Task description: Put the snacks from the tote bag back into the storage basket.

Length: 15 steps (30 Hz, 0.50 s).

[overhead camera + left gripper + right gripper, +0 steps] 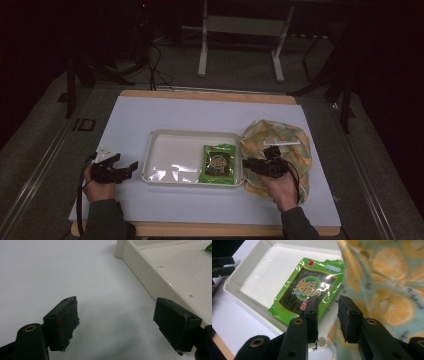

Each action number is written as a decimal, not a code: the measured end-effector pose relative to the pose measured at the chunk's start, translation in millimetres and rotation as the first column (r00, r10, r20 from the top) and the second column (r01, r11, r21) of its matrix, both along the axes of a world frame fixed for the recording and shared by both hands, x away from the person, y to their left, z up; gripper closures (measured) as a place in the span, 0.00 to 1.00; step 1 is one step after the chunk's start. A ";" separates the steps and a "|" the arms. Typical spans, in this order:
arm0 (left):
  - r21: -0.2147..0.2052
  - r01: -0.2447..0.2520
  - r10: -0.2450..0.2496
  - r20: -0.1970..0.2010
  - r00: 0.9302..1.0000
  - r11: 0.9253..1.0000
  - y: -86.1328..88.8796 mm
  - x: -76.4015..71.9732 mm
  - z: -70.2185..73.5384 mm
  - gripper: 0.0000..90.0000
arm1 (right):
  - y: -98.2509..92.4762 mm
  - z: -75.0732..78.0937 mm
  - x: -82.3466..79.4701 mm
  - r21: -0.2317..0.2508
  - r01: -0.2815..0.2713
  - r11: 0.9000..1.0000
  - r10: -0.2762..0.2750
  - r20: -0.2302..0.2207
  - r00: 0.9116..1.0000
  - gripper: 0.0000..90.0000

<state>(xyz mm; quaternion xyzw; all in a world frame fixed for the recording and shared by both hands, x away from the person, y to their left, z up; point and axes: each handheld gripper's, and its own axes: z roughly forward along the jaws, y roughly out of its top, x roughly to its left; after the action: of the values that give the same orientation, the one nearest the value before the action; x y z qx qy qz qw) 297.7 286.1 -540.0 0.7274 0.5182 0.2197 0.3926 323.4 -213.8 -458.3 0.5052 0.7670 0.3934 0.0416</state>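
A shallow white tray (175, 150) lies in the middle of the white sheet. Flat in its right end is a green seaweed snack packet (218, 163). My left gripper (131, 169) rests on the sheet just left of the tray, jaws wide open with nothing between them. The left gripper view shows that gripper (116, 307) beside the tray wall (150, 277). My right gripper (247, 164) hovers at the tray's right rim, over the edge of a citrus-print cloth bag (285, 145). In its own view the gripper (328, 302) stands open above the packet's (307, 287) near corner, apart from it.
The cloth bag (387, 290) lies crumpled against the tray's (267, 272) right side. The white sheet (150, 115) covers a wooden tabletop whose edge (210, 95) shows at the back. A metal stand (240, 30) and cables sit on the dark floor beyond.
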 end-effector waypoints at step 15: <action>0.052 -0.005 0.005 -0.016 1.000 0.999 -5.0 1.5 -0.4 0.21 | -39.0 30.1 1.7 -0.046 0.067 0.997 -0.063 0.070 0.996 0.87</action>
<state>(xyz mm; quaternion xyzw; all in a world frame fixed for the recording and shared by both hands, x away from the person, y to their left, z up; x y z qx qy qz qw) 299.3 281.0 -540.5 0.7378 0.5173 0.2281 0.3689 325.1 -252.8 -428.2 0.5148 0.7575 0.3905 0.0929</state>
